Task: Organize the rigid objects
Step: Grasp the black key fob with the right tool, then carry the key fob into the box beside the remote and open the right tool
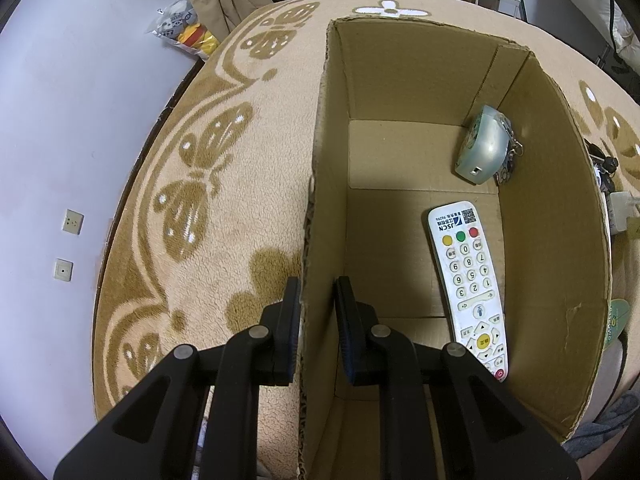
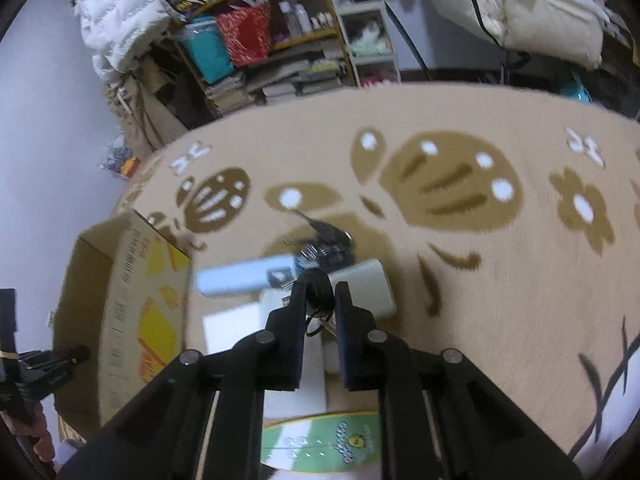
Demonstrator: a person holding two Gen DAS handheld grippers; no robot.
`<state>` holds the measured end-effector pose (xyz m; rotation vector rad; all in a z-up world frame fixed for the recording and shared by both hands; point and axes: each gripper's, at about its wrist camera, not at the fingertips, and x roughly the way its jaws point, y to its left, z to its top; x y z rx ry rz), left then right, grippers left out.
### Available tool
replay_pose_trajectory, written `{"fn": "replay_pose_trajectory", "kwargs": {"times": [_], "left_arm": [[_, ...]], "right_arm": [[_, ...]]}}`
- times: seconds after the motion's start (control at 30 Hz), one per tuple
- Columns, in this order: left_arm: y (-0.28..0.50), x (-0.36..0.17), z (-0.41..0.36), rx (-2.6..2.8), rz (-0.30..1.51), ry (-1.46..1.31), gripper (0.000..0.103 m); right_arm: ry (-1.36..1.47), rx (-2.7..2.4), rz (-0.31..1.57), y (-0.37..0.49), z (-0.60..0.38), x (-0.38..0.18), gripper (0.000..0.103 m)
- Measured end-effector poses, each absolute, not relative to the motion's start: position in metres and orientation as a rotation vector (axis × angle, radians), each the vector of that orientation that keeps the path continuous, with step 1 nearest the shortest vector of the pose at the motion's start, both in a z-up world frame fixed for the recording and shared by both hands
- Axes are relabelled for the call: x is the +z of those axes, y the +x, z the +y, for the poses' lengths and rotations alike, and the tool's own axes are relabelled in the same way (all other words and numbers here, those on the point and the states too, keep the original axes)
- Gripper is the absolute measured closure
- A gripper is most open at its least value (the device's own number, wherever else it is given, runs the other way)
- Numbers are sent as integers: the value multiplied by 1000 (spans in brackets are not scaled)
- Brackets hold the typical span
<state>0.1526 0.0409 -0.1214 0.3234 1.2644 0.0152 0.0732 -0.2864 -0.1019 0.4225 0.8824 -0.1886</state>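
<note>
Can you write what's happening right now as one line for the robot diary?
left gripper: shut on cardboard box wall | right gripper: shut on black key fob | in box: remote control, silver gadget

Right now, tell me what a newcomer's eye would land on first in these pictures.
The open brown cardboard box on the butterfly-patterned beige carpet dominates; the left gripper straddles its near wall. Inside lie a white button remote control and a silvery rounded gadget. The right gripper closes around a small black object above a clutter pile.
</note>
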Motion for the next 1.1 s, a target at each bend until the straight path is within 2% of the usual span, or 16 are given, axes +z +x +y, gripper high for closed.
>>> {"fn": "replay_pose_trajectory", "kwargs": {"times": [0.67, 0.87, 1.1], "left_arm": [[153, -120, 41, 16, 1264, 329, 86], [152, -119, 40, 17, 1264, 327, 86], [152, -119, 40, 17, 1263, 327, 86]], "right_arm": [[334, 91, 753, 115, -188, -33, 88], [317, 163, 757, 121, -153, -36, 88], [267, 195, 802, 133, -125, -64, 88]]}}
